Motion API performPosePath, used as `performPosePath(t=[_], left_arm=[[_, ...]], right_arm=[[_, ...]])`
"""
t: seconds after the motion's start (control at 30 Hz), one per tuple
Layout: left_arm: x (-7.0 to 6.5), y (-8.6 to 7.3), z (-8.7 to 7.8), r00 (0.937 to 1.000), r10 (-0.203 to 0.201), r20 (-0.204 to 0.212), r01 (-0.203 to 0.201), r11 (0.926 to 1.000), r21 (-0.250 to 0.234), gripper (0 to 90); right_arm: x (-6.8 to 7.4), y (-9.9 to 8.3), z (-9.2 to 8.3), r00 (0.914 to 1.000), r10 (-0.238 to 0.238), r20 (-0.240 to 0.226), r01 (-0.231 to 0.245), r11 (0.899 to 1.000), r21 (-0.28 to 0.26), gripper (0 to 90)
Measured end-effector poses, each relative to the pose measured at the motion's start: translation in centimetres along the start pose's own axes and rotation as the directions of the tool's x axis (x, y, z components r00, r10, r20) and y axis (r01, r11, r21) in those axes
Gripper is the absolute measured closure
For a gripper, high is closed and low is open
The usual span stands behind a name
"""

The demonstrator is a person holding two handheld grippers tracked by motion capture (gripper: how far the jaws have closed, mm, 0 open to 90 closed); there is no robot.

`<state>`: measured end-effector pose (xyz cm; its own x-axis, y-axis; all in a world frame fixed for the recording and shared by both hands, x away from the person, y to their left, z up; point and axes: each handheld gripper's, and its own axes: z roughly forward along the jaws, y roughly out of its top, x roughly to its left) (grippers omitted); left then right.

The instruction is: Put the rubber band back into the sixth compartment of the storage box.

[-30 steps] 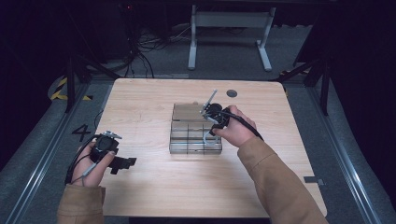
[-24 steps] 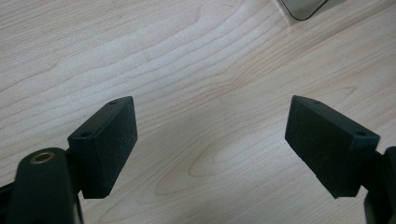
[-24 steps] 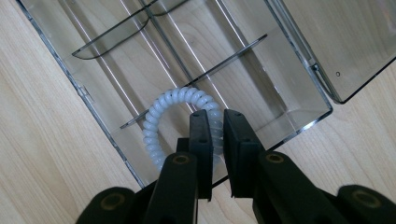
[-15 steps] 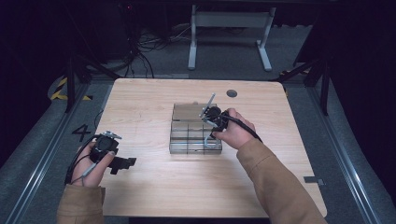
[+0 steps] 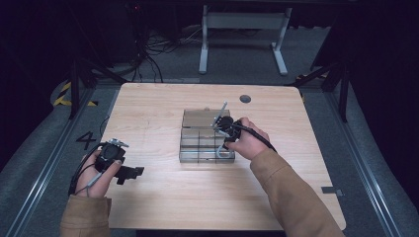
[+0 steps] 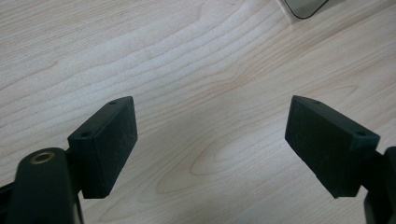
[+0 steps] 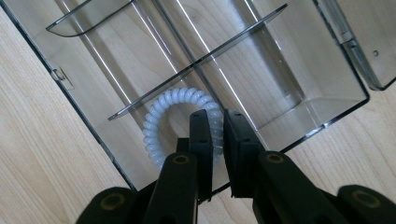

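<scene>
From the high view we saw the right claw (image 5: 223,144) at the clear organizer box (image 5: 197,140), mid-table (image 5: 148,108). The left claw (image 6: 210,144) stood wide apart, empty. In the right gripper view, the claw was clamped on a soft, light coil hair tie (image 7: 156,126) in the box's near-right compartment; we judged its springy loop best pinched across one side.

We see the wooden table (image 5: 163,207) lit evenly from above while its surroundings sink into near black. Bright streaks of glare run along the clear plastic box (image 7: 280,60); both gripper views look sharp.

Right gripper (image 7: 215,128) pinches a white coil ring (image 7: 161,122) inside the clear divided box (image 7: 322,100).
</scene>
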<state>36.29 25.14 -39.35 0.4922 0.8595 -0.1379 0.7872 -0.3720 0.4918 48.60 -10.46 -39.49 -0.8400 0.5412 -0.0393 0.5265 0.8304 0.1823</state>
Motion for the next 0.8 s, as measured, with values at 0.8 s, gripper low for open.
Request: performPosePath(t=[0.8], left_arm=[[0.08,-0.04,0.02,1.0000,-0.005,-0.003,0.005,1.0000,0.002,17.4]], right_arm=[[-0.15,-0.29,1.00,0.9991,0.021,-0.037,-0.020,1.000,0.007,81.7]])
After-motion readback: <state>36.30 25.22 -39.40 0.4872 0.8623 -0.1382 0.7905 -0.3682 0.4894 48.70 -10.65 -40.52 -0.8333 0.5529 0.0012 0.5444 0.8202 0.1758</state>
